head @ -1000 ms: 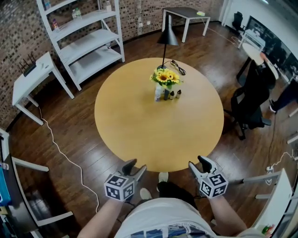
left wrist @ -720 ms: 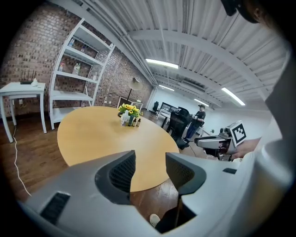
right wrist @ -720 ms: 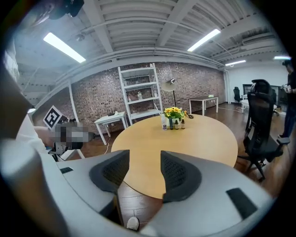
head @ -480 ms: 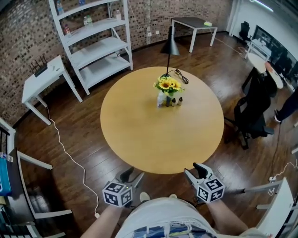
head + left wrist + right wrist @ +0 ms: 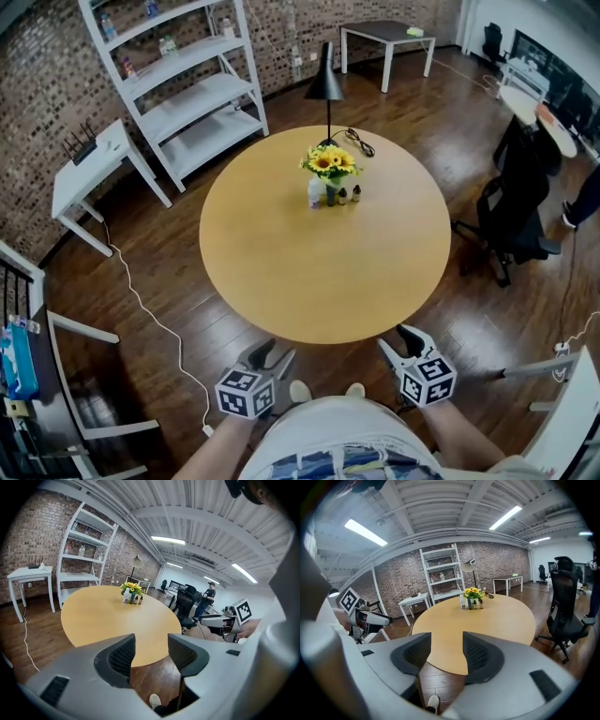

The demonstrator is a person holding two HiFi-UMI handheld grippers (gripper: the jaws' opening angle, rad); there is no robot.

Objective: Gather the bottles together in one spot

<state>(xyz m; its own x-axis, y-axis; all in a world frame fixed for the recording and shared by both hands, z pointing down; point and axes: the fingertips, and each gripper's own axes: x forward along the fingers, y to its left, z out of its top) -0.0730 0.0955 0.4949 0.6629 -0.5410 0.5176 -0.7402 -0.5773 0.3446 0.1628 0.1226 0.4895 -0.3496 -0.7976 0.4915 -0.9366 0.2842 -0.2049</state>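
Evidently the bottles (image 5: 341, 195) are already standing bunched just beside the sunflowers (image 5: 328, 161), towards the far side of the round tabletop (image 5: 281, 281). The left claw (image 5: 270, 351) and the right claw (image 5: 401, 336) are hovering off the near edge, well apart from them, each gaping with nothing between its jaws. The bottles are looking small, light and likely easy to tip, so gripping low around the body is probably safest. Their number, caps and material are showing too small to tell.

sunflowers (image 5: 328, 161) on round table (image 5: 281, 272) | black lamp (image 5: 325, 86) behind | white shelf (image 5: 183, 89) | office chair (image 5: 517, 211)
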